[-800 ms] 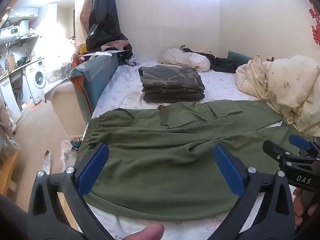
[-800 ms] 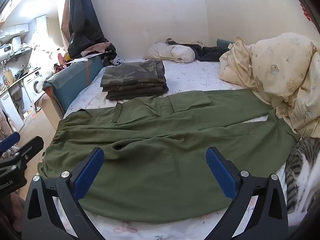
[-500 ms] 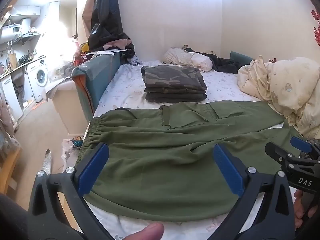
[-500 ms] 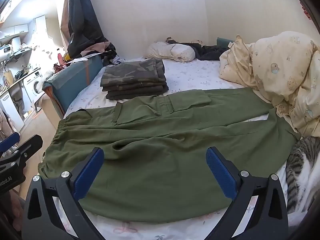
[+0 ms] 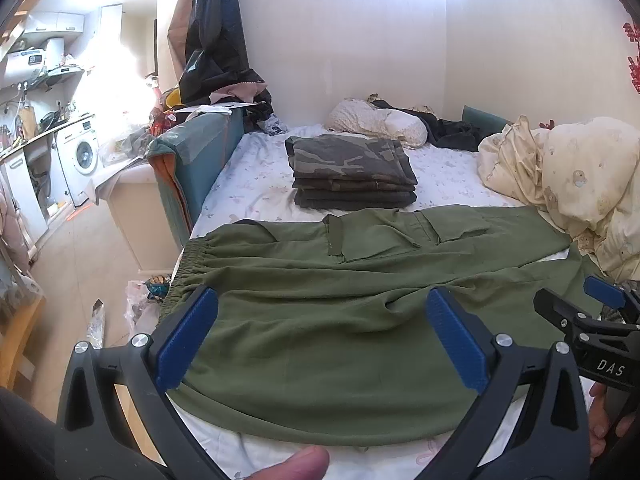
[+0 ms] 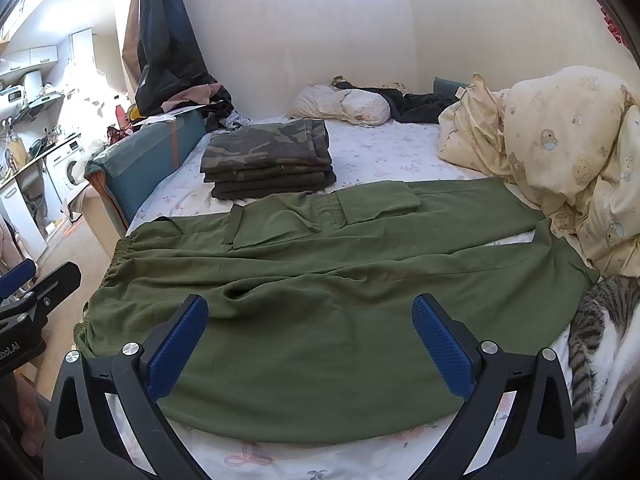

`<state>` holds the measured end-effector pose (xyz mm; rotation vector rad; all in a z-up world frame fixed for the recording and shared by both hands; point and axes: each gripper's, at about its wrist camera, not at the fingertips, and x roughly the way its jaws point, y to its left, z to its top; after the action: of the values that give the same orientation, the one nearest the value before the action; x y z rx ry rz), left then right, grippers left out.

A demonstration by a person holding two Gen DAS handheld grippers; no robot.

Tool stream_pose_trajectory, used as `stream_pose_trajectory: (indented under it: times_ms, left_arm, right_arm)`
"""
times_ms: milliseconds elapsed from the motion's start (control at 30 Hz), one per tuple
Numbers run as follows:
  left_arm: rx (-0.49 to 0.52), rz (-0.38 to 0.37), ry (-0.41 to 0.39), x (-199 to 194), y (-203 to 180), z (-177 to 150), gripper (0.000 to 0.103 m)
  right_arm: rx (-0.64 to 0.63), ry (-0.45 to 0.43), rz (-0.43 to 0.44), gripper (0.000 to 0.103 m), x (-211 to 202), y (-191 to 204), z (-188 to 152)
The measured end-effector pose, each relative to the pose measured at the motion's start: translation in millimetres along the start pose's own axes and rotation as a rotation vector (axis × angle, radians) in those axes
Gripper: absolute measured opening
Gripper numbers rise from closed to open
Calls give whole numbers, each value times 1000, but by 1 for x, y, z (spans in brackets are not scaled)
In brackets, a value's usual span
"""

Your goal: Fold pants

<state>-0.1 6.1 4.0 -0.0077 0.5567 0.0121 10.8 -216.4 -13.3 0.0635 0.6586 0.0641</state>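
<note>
Basically not started: green pants lie flat, unfolded across the bed. Left gripper and right gripper hover over them, jaws wide apart, gripping nothing. All folds remain.

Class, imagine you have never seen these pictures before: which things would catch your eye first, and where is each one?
First the green pants, spread flat across the near part of the bed, waistband to the left. Behind them sits a folded stack of camouflage clothes, and a tabby cat lies at the right edge beside the pant legs. Both open grippers, left and right, hover over the near side of the pants.
</note>
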Motion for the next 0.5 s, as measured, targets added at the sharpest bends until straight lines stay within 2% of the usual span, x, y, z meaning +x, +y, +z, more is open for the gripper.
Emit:
stream_pose_trajectory:
  times_ms: [500]
  left_arm:
    - [4,0,-2,-1,0,-1,103]
  right_arm:
    - [1,-1,3,103,-1,-2,1]
